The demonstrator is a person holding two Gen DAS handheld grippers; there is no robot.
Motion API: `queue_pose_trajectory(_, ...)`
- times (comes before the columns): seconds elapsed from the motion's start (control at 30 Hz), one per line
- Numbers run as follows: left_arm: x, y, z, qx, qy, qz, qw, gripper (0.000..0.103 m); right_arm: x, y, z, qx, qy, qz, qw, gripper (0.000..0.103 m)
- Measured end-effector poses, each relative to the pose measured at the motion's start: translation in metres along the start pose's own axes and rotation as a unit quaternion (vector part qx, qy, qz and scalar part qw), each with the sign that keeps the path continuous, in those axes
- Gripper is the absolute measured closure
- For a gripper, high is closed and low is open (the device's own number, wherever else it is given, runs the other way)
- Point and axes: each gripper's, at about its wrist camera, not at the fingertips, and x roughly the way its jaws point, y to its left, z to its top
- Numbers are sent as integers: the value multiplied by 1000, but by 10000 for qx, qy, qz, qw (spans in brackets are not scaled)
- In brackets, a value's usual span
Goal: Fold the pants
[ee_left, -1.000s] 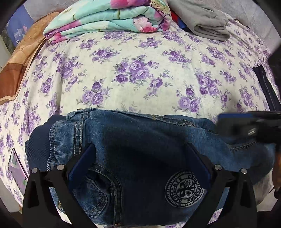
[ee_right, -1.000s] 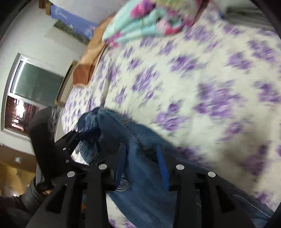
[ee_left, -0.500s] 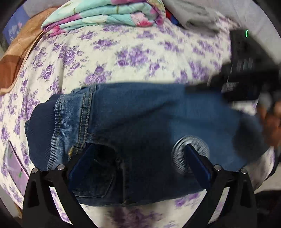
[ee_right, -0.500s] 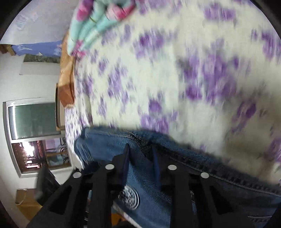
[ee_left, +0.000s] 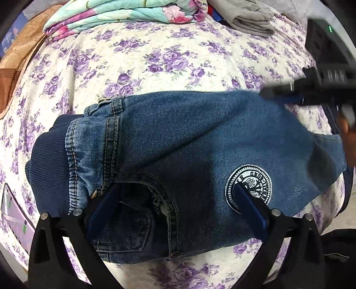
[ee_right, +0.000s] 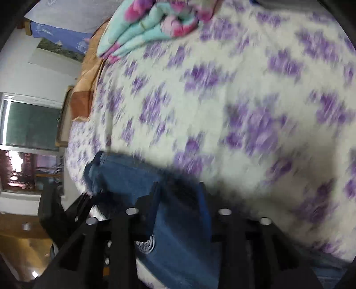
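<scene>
- Our left gripper [ee_left: 175,195] has its jaws wide apart over the blue jeans [ee_left: 178,142] on the flowery bed sheet [ee_left: 169,55].
- A round white patch [ee_left: 248,186] has letters too small to read.
- Our right gripper [ee_right: 179,195] is opening, with denim between its jaws.
- Far back lies a folded blanket [ee_left: 124,13].

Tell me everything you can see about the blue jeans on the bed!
The jeans are blue denim, folded into a wide bundle lying flat on the purple-flowered bedsheet. A ribbed dark-blue waistband shows at one end, beside pale stitched seams and a pocket. A round black-and-white patch sits near the other end. The left gripper has wide jaws over the denim; the right gripper, jaws opening, has cloth between them.
</scene>
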Motion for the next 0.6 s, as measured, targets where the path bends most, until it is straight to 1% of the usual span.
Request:
queue_pose_trajectory(0.03,-2,2,1,-105,-21,-62,9999,5,3,4,-5,-148,83,-15,9999,79)
queue_pose_trajectory(0.1,-10,10,5,-519,-118,-310,9981,5,11,20,-22,-597,245,-96,9979,80)
queue_pose_trajectory(0.17,-15,16,6,-836,-165,-541,9949,5,18,23,-32,-680,447,-68,9967,80)
queue_pose_trajectory(0.2,-15,19,7,-1001,-145,-654,9927,5,23,21,-36,-702,508,-162,9961,80)
queue_pose_trajectory(0.23,-14,20,9,-1084,-116,-677,9917,5,25,19,-38,-710,502,-209,9960,80)
queue_pose_trajectory(0.33,-8,15,13,-1141,-89,-485,9922,5,26,18,-33,-547,443,-204,9973,78)
queue_pose_trajectory(0.37,-5,13,14,-1114,-107,-390,9929,5,24,17,-31,-474,411,-169,9979,73)
queue_pose_trajectory(0.4,0,9,15,-1002,-103,-254,9946,5,18,12,-28,-309,317,-77,9990,62)
queue_pose_trajectory(0.43,8,4,15,-841,-51,-119,9964,5,14,8,-26,-92,215,70,9997,57)
queue_pose_trajectory(0.47,14,-2,14,-628,16,62,9980,4,10,2,-22,148,123,290,9994,51)
queue_pose_trajectory(0.5,15,-8,12,-467,-24,206,9987,4,6,-4,-19,409,38,587,9974,49)
queue_pose_trajectory(0.53,15,-10,11,-453,-58,246,9987,4,8,-6,-16,577,53,762,9954,49)
queue_pose_trajectory(0.6,14,-6,12,-560,-76,129,9983,4,21,-12,-9,956,258,837,9916,52)
